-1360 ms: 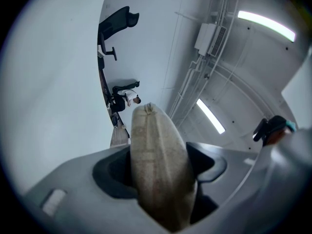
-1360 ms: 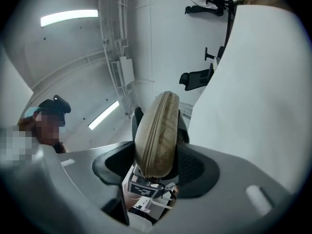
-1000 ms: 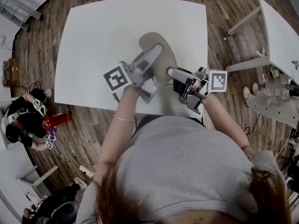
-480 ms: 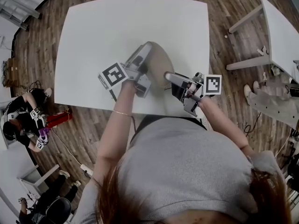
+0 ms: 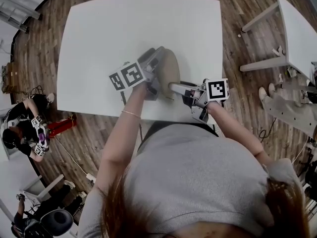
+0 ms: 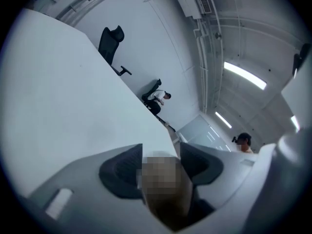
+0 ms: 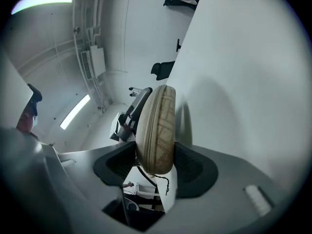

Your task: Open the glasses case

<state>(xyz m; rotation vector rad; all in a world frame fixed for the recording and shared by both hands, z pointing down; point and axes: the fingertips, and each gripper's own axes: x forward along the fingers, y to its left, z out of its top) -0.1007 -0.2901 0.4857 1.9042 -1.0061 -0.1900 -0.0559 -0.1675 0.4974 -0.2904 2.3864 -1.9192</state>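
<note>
Gripping glasses case [image 5: 170, 69], right tongs [image 5: 175, 87] and just-closing left tongs [image 5: 158, 58], white table [image 5: 99, 33], wooden floor [image 5: 42, 48]

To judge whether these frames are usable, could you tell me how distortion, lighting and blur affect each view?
Head view: fisheye curves the table. Left gripper view: a mosaic patch hides part of the glasses case. Right gripper view: case sharp, casting a soft shadow on the table.

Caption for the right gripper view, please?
Right tool clamps the tan case edge-on, white table beyond.
</note>
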